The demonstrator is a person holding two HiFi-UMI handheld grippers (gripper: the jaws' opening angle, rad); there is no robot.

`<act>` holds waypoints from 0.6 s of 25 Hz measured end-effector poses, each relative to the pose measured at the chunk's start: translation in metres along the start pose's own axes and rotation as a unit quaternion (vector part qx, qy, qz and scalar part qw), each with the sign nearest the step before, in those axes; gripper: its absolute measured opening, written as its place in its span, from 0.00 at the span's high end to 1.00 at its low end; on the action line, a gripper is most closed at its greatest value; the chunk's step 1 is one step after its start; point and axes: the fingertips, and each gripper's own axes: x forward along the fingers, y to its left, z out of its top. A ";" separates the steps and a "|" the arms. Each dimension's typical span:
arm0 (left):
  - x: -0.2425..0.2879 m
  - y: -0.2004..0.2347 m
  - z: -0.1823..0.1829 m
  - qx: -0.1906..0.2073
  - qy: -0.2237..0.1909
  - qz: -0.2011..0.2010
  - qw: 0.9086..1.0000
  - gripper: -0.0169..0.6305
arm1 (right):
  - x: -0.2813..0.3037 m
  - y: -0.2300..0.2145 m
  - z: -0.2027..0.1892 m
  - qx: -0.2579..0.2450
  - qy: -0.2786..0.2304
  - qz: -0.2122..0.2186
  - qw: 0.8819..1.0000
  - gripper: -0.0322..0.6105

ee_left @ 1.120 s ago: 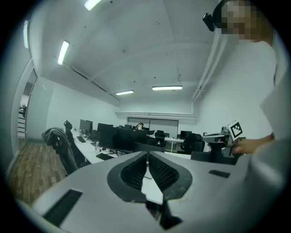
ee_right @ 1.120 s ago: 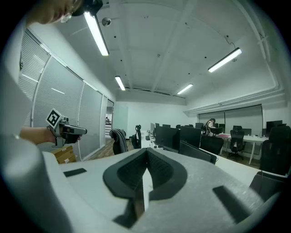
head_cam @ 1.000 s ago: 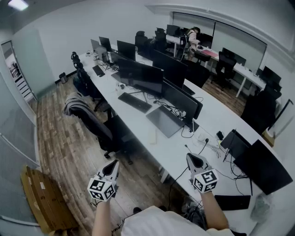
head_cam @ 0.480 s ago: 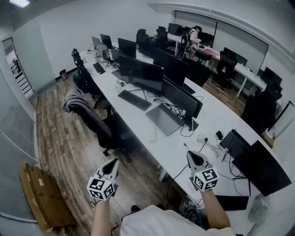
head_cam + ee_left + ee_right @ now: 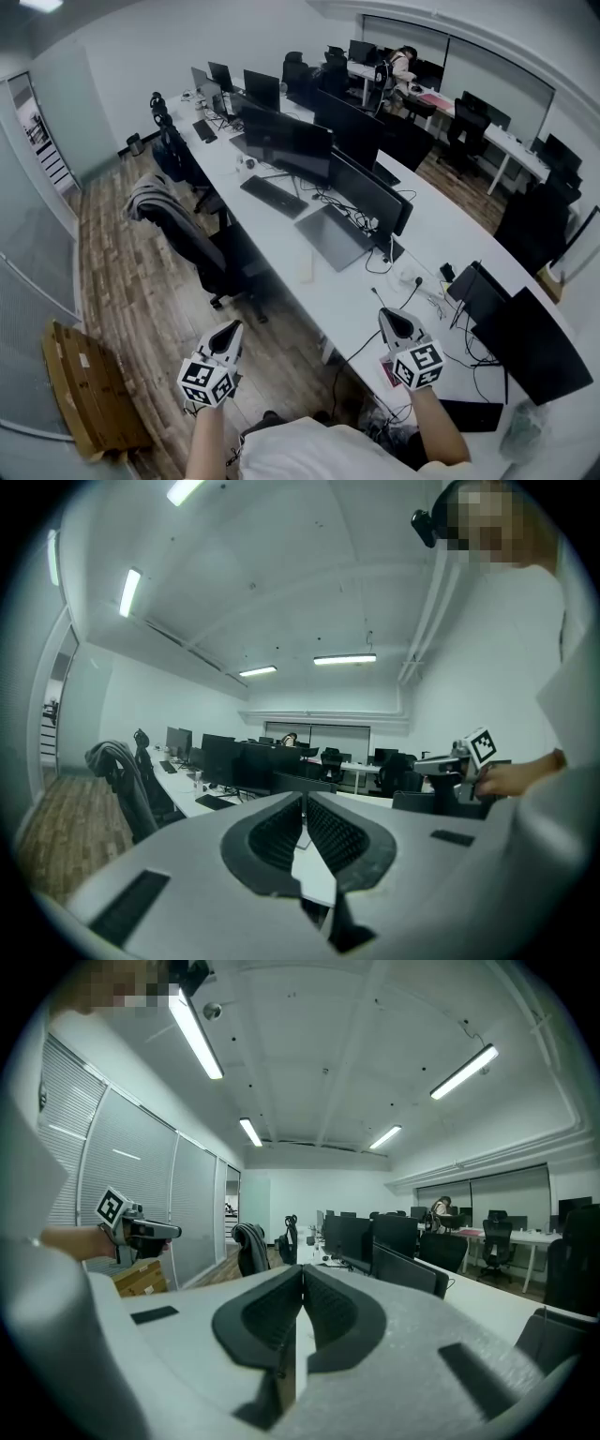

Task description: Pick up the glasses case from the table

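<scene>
I cannot pick out a glasses case for certain on the long white desk [image 5: 441, 230]. A small pale object [image 5: 307, 272] lies near the desk's front edge. A small dark-red flat thing [image 5: 385, 369] shows just beside the right gripper's marker cube. My left gripper [image 5: 232, 329] hangs over the wooden floor, short of the desk, its jaws closed together and empty [image 5: 303, 799]. My right gripper [image 5: 388, 318] is over the desk's near edge, shut with nothing between its pads [image 5: 302, 1271]. Both point roughly level along the desk.
Monitors [image 5: 286, 145], a keyboard [image 5: 273, 202], a grey laptop [image 5: 333, 239] and loose cables [image 5: 412, 286] crowd the desk. Office chairs, one draped with a jacket [image 5: 155, 208], stand along its left side. A cardboard box [image 5: 84, 394] is on the floor at left. A person sits far back [image 5: 398, 66].
The view has crept forward along the desk, and the dark-red thing has come into sight beside the right gripper. Both grippers stay shut and hold their places in the picture.
</scene>
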 end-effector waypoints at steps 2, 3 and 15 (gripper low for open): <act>0.003 -0.009 -0.001 0.001 0.001 0.002 1.000 0.95 | -0.003 -0.002 -0.005 0.003 0.004 0.009 1.000 0.94; 0.004 -0.013 -0.001 0.001 0.002 0.003 1.000 0.95 | -0.003 -0.003 -0.007 0.003 0.006 0.013 1.000 0.94; 0.031 0.000 0.000 0.007 0.007 -0.007 1.000 0.95 | 0.018 -0.012 -0.017 0.014 0.012 0.012 1.000 0.91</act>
